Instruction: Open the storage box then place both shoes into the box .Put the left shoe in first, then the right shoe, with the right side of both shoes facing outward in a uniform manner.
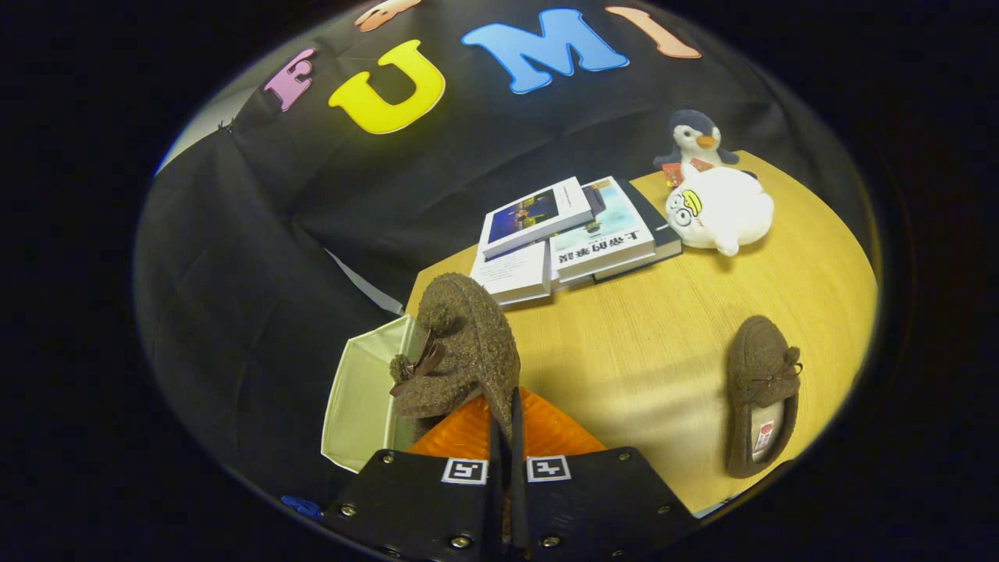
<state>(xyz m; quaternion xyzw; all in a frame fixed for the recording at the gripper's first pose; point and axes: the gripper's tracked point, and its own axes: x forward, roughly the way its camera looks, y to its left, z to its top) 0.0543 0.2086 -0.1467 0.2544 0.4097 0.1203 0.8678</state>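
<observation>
Gripper view: the claw [504, 437] is clamped on the edge of a brown fleece shoe [460, 355], both fingers pressed together on its wall, lifting it clear of the wooden surface [624, 351]. The shoe hangs toe-up with its bow turned toward the pale storage box [363, 398], which sits open just beside and below it at the surface's near corner; the carry looks aimed at lowering this first shoe inside. Which side of the shoe will face outward is hard to judge from this angle. The second shoe [763, 394] lies well apart on the surface, opening up, waiting its turn. Beyond, a stack of books [574, 230] rests near the far edge, with a white plush toy [718, 209] beside it and a penguin toy [695, 140] just behind. The box's interior is partly hidden by the held shoe, and its near wall is cut off by the fingers.
</observation>
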